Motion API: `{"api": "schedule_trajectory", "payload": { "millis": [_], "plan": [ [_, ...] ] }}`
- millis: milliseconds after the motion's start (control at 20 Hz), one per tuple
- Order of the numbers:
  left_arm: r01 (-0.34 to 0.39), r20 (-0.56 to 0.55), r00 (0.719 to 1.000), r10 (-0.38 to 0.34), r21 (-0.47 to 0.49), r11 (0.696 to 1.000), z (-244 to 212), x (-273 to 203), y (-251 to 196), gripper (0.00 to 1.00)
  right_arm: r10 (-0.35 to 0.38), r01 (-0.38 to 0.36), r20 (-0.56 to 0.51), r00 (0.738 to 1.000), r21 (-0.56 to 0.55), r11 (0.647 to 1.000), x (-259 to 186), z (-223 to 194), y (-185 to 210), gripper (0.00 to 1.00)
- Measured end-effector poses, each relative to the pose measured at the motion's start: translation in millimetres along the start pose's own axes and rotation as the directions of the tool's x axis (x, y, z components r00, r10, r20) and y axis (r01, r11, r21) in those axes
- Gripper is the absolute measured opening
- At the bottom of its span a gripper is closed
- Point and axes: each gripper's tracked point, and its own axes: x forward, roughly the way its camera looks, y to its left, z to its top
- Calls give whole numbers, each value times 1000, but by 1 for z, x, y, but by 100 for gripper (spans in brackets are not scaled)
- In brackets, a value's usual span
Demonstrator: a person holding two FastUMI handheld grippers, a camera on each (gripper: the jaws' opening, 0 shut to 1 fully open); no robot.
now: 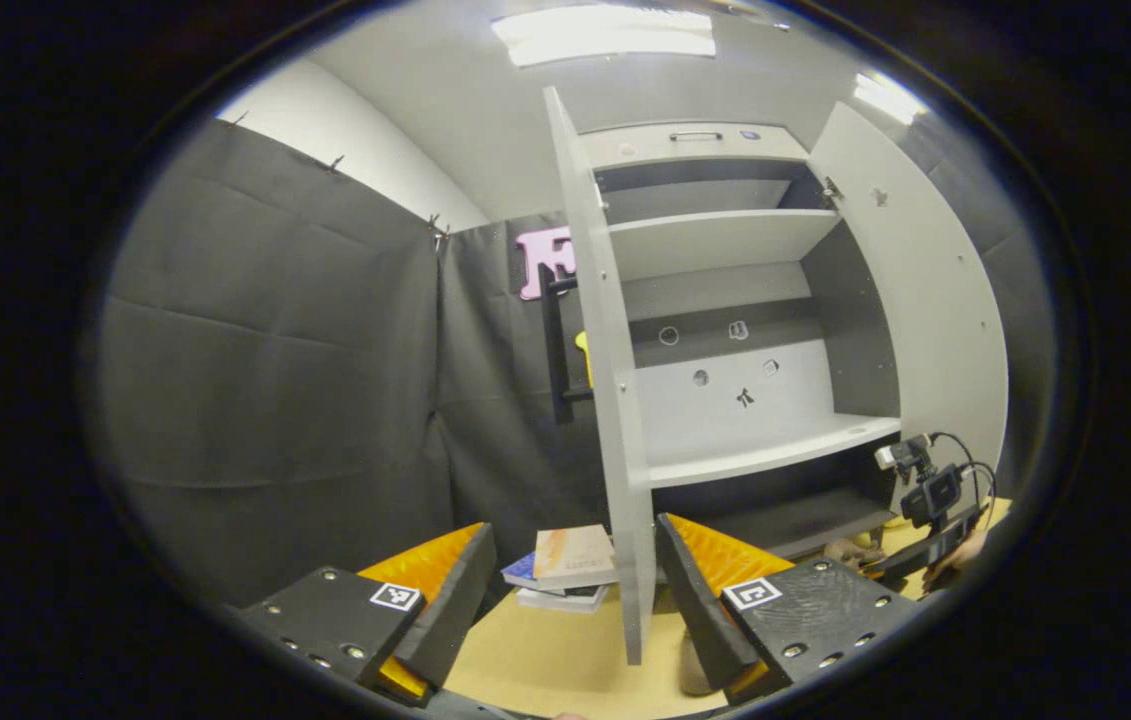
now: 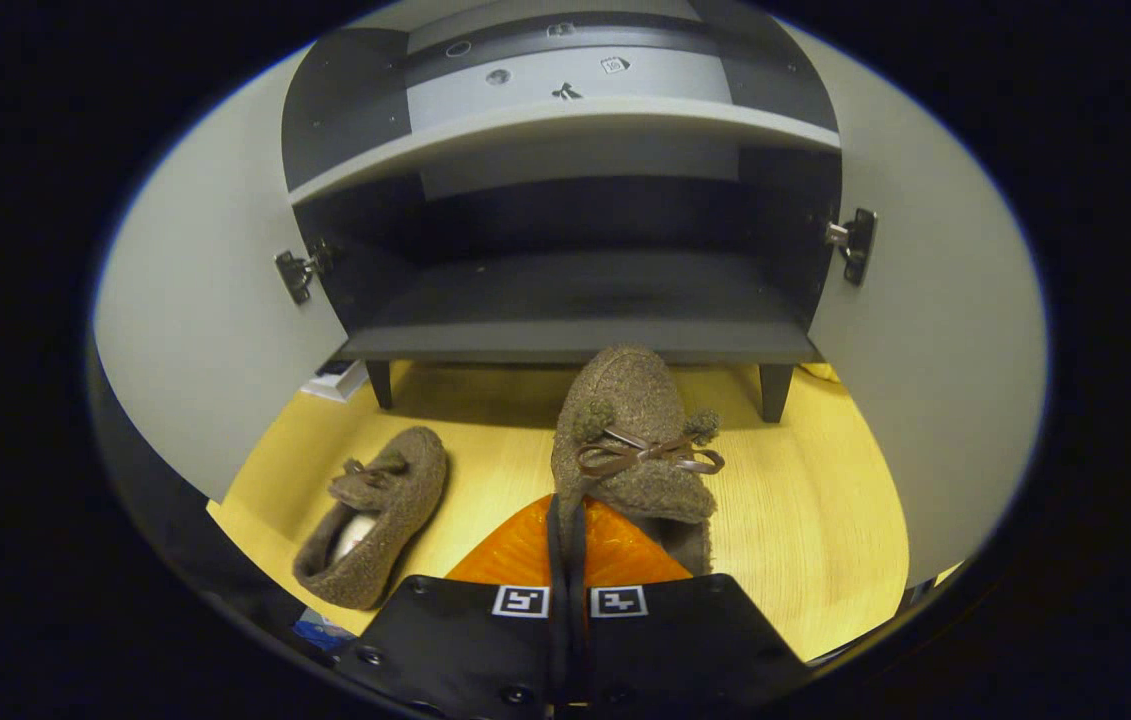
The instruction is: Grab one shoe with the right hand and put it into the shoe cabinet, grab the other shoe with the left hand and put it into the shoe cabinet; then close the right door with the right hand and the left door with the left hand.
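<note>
A brown fuzzy shoe (image 2: 630, 430) with a bow is lifted off the floor, toe toward the cabinet's dark bottom shelf (image 2: 575, 300). My right gripper (image 2: 565, 520) is shut on its heel rim. The other shoe (image 2: 380, 510) lies on the yellow floor (image 2: 805, 520) to the left, in front of the open left door (image 2: 205, 330). The right door (image 2: 925, 380) also stands open. In the left gripper view my left gripper (image 1: 573, 530) is open and holds nothing, facing the edge of the cabinet's left door (image 1: 615, 400). The right gripper (image 1: 930, 510) shows low beside the cabinet (image 1: 725, 240).
A stack of books (image 1: 570, 570) lies on the floor behind the left door. That door carries a dark bar handle (image 1: 555, 340) on its outer face. Grey shelves (image 1: 765, 450) above the bottom one are bare. Black cloth walls close the left side.
</note>
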Motion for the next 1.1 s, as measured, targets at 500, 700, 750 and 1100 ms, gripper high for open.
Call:
{"api": "schedule_trajectory", "payload": {
  "millis": [500, 700, 750, 1100],
  "plan": [
    [77, 37, 996, -77, -21, 997, 6, 11, -26, 99, 7, 15, 242, 970, -88, 996, -96, 124, 4, 1],
    [100, 51, 994, -99, -23, 995, 9, 18, -37, 99, 16, 18, 301, 954, -112, 994, -109, 173, 5, 1],
    [103, 55, 993, -101, -24, 994, 10, 19, -39, 99, 15, 25, 321, 947, -121, 992, -109, 188, 5, 1],
    [92, 60, 994, -90, -25, 995, 10, 28, -45, 99, 15, 43, 396, 918, -136, 990, -93, 278, 2, 1]
  ]
}}
